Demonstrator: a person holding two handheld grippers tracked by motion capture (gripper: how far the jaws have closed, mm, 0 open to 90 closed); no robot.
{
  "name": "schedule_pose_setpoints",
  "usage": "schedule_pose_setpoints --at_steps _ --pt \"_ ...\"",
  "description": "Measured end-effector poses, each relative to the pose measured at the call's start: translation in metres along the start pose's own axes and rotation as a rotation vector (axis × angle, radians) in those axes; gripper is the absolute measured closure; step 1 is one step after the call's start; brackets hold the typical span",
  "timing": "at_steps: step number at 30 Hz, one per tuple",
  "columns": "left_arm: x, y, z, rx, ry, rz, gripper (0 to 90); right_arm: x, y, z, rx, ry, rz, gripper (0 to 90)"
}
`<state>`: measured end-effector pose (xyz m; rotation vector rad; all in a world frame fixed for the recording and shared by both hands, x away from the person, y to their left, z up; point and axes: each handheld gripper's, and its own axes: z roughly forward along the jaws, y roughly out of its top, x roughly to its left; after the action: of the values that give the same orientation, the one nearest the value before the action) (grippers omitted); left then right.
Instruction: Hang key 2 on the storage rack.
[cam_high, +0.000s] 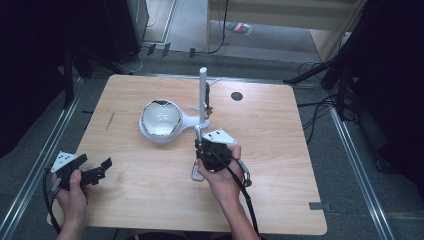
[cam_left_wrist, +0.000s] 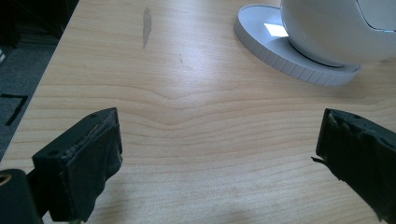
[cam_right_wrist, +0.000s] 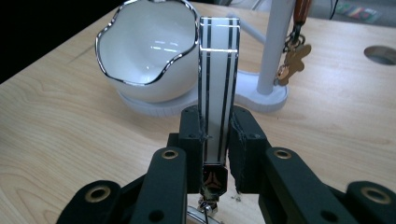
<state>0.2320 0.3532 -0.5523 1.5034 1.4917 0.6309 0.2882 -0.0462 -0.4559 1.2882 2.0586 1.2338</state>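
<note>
My right gripper is shut on a flat white tag with black stripes, held upright above the table. A dark clasp and a metal ring hang from the tag's lower end. In the high view this gripper hovers just in front of a white stand, with the tag sticking up. A small gingerbread-shaped charm hangs on the stand's post. My left gripper rests at the table's front left, open, with bare wood between its jaws.
A white bowl with a wavy silver rim sits on a round white base, left of the stand. A dark round hole is in the tabletop at the back right. Cables trail from both grippers.
</note>
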Motion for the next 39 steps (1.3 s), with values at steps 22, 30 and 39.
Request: schedule_pose_setpoints --at_steps 22,30,39 --pt "0.000 0.000 0.000 -0.001 -0.002 -0.005 0.7 -0.029 0.030 -0.003 -0.183 0.153 -0.005 77.4" --pt "0.000 0.000 0.001 0.003 -0.005 -0.005 0.7 -0.052 0.036 0.011 -0.188 0.280 0.049 77.4" --pt "0.000 0.000 0.001 0.006 -0.005 0.000 0.7 -0.078 0.037 0.031 -0.125 0.374 0.160 77.3"
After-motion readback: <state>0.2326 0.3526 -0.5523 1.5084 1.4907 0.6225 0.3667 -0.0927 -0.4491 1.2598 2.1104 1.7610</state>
